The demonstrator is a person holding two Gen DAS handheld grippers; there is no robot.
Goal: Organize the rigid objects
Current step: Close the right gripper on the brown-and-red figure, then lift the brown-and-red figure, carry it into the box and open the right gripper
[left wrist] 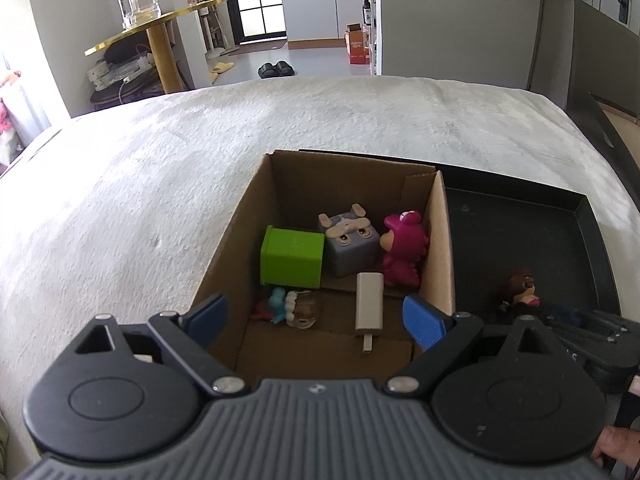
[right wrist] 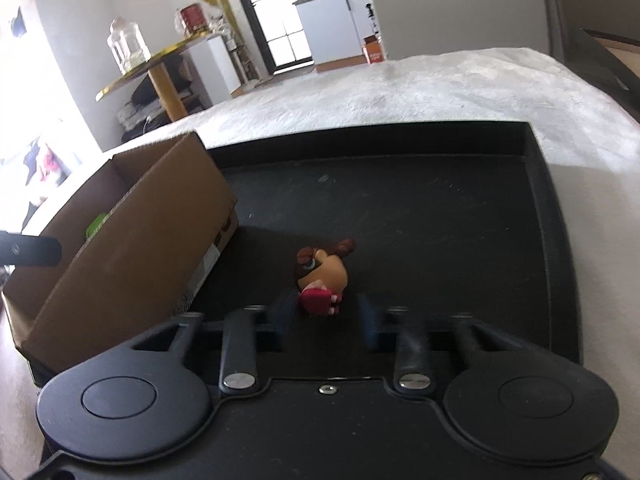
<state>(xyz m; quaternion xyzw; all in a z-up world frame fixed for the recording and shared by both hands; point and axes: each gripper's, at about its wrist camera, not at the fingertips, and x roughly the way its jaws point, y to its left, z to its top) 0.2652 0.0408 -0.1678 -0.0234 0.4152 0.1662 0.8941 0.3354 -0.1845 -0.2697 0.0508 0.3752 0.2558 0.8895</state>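
A white, fuzzy-napped surface (left wrist: 160, 160) fills both views, its far edge rounding off against the room. On it, toward 3 o'clock in the left view, lies a black shallow tray (right wrist: 440, 208) with a raised rim, matte and scuffed, its near edge hidden behind the claw bodies. At the tray's 9 o'clock side stands an open cardboard box (left wrist: 440, 240), plain brown with square walls; its near wall is cut off by the left claw (left wrist: 314, 306). Inside, a glossy green block (left wrist: 292, 256) sits at 10 o'clock, a grey-blue cube with an animal face (left wrist: 350, 244) at 12, and a magenta rubbery figure (left wrist: 404, 248) at 2. A silver slab with a short stem (left wrist: 369, 304) lies at the centre, and a small blue toy (left wrist: 276, 304) and a clear piece (left wrist: 306, 312) at 8 are too small to make out. The brown figurine (right wrist: 322, 276) lies on the tray at 3 o'clock of the box. The left claw hangs wide open above the box, its blue ribbed pads touching nothing. The right claw (right wrist: 326, 310) is closed about the figurine's red lower end; its fingers are blurred, so exact contact is hard to see.
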